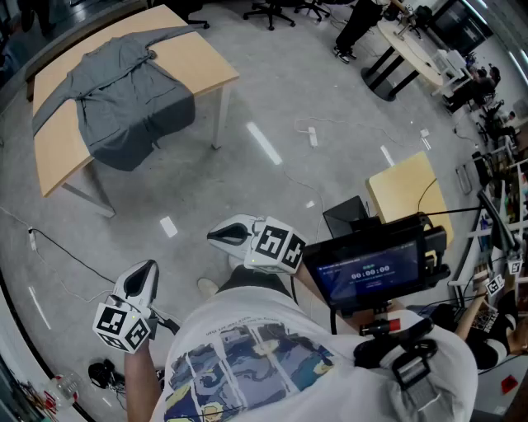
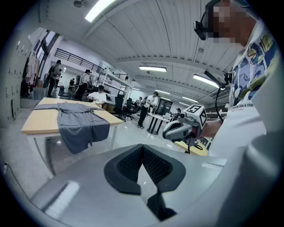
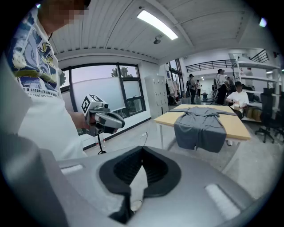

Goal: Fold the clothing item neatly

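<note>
Garment (image 1: 124, 91) is lying spread on the table (image 1: 194, 62), likely ready for folding, while left gripper (image 1: 142, 280) and right gripper (image 1: 227, 235) are hanging clenched, empty, well away.

Wooden bench (image 1: 206, 70): at 11 o'clock, on the grey floor (image 1: 247, 189). Office chairs (image 1: 271, 11): at 12 o'clock. Small yellow table (image 1: 403, 191): at 3 o'clock. Dark screen (image 1: 369, 272) with lit digits: at 4 o'clock, near the small table.

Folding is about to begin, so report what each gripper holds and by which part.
Nothing is held. The left gripper and right gripper are both shut and empty; the grey garment lies spread on the table, away from both.
</note>
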